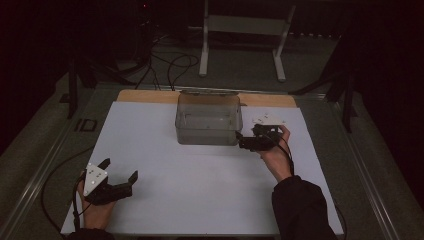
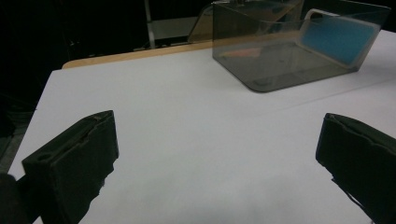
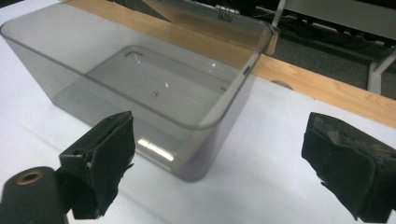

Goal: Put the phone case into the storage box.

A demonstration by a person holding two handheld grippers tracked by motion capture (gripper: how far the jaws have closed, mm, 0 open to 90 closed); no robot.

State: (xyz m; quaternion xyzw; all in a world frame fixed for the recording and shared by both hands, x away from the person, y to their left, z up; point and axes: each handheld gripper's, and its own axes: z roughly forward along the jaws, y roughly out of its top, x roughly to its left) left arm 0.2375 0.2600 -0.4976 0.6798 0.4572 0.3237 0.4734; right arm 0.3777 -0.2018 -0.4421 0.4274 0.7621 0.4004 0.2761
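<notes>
A clear grey plastic box stands open and empty at the back middle of the white table sheet. My right gripper is at the box's front right corner, pointing left at it. In the right gripper view that gripper is open, and the box's near corner lies just ahead between the jaws. My left gripper rests open near the front left of the sheet, far from the box. Its own view shows the left gripper with jaws spread wide over bare sheet and the box at the upper right.
A wooden table edge runs behind the sheet. The box's lid is hinged back. A blue, pale-rimmed rectangle shows at the box's right end; what it is I cannot tell. A white stand and cables sit on the floor beyond.
</notes>
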